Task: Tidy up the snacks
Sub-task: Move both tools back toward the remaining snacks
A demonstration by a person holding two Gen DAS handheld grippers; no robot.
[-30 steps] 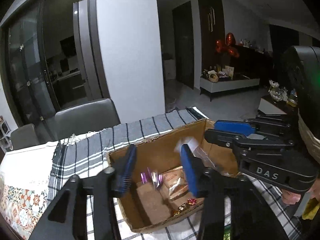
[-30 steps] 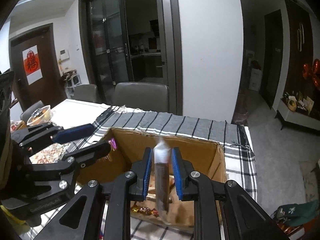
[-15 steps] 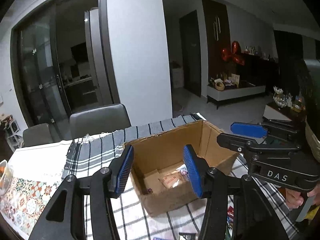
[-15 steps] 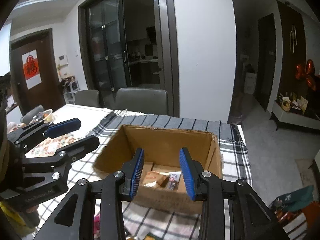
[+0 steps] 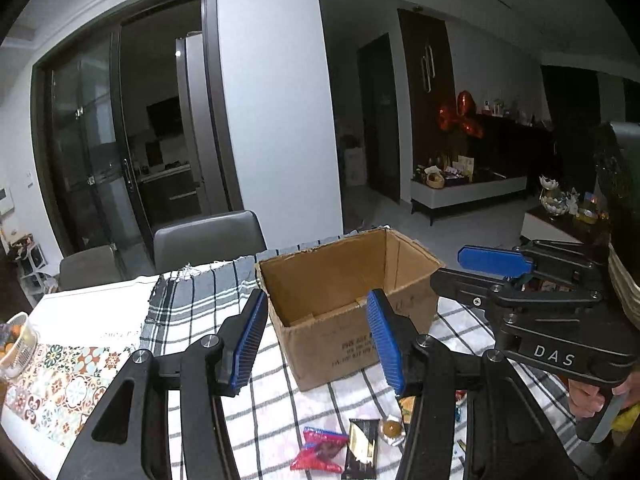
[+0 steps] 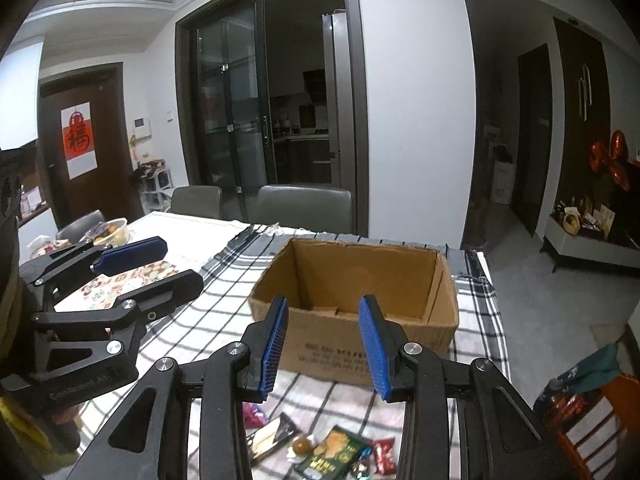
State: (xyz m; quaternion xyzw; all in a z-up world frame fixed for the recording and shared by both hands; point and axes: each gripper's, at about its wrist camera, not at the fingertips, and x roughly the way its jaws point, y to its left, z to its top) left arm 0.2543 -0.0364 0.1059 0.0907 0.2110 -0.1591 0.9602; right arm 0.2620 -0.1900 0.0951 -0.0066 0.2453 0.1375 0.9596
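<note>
An open cardboard box stands on the checked cloth, its inside floor mostly hidden by the near wall. Loose snacks lie in front of it: a red packet, a black and gold packet, a round wrapped candy and a green packet. My left gripper hovers open on the near side of the box, nothing between its blue pads. My right gripper is beside it, also open and empty.
The checked cloth covers the right part of a white table; a patterned mat lies to the left. A bowl of fruit sits at the far left. Grey chairs line the far side. The table's right edge drops to the floor.
Both grippers have drawn back from over the box to its near side. The right gripper let go of a long dark snack into the box and now stands open and empty.
</note>
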